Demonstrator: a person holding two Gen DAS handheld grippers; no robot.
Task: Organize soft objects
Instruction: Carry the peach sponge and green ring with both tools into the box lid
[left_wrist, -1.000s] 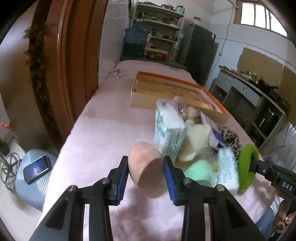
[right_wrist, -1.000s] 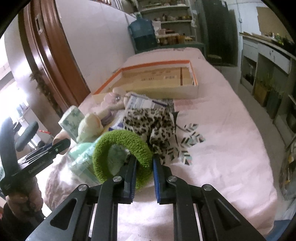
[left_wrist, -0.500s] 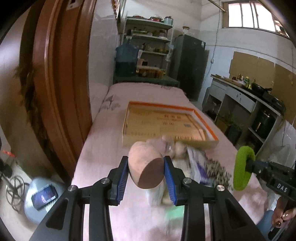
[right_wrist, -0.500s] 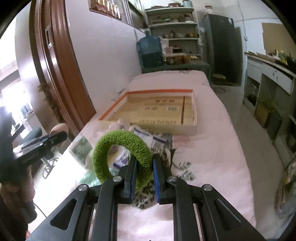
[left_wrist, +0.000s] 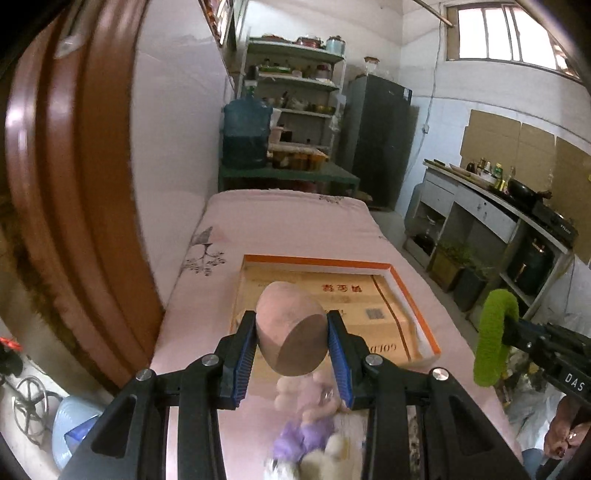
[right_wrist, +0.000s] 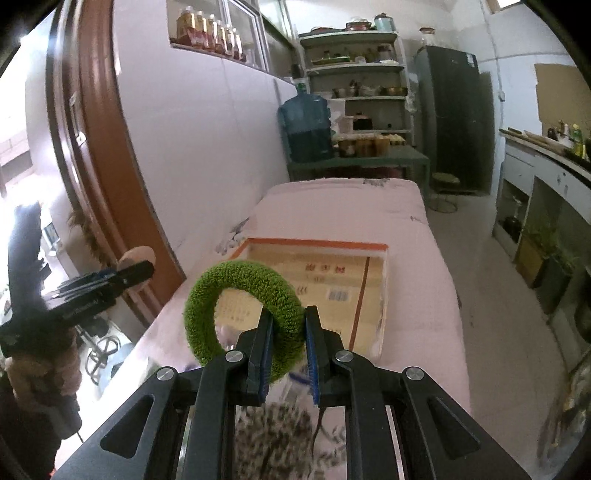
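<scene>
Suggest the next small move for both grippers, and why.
Probably carry both forward over the shallow cardboard box: the left gripper grips a tan sponge, the right gripper a green scrunchie, and the box looks empty.

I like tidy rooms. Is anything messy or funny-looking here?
Nothing looks broken or spilled. The cardboard box on the pink bed cover sits a little crooked, and a purple plush toy lies loose in front of it, blurred.
</scene>
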